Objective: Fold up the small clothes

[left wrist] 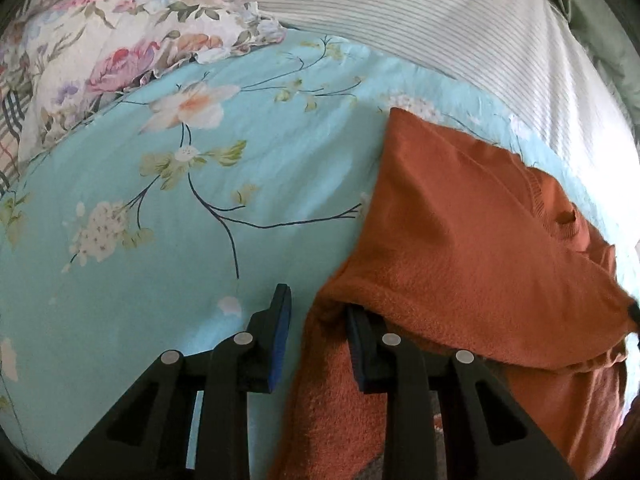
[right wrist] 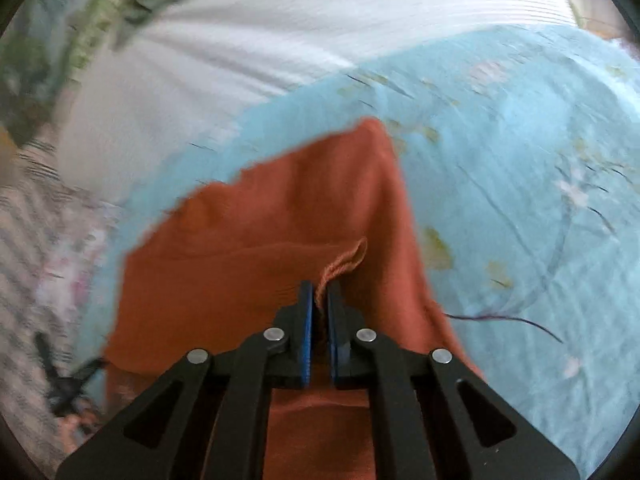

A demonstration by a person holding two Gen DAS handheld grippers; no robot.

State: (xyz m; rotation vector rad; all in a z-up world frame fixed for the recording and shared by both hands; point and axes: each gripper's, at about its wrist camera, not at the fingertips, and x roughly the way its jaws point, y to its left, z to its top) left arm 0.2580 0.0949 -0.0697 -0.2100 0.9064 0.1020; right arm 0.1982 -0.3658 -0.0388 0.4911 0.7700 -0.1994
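Right jaws pinch the orange garment [right wrist: 256,248] – left jaws stand apart, one tip hidden under it.

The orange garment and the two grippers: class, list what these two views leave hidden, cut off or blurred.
- Left wrist view: the orange garment drapes over the left gripper's right-hand finger, hiding its tip, so whether the pads press cloth is unclear.
- Left wrist view: the garment's lower part runs off the bottom edge.
- Right wrist view: the right gripper pinches a fold; blur smears the bedsheet print and the striped cloth.
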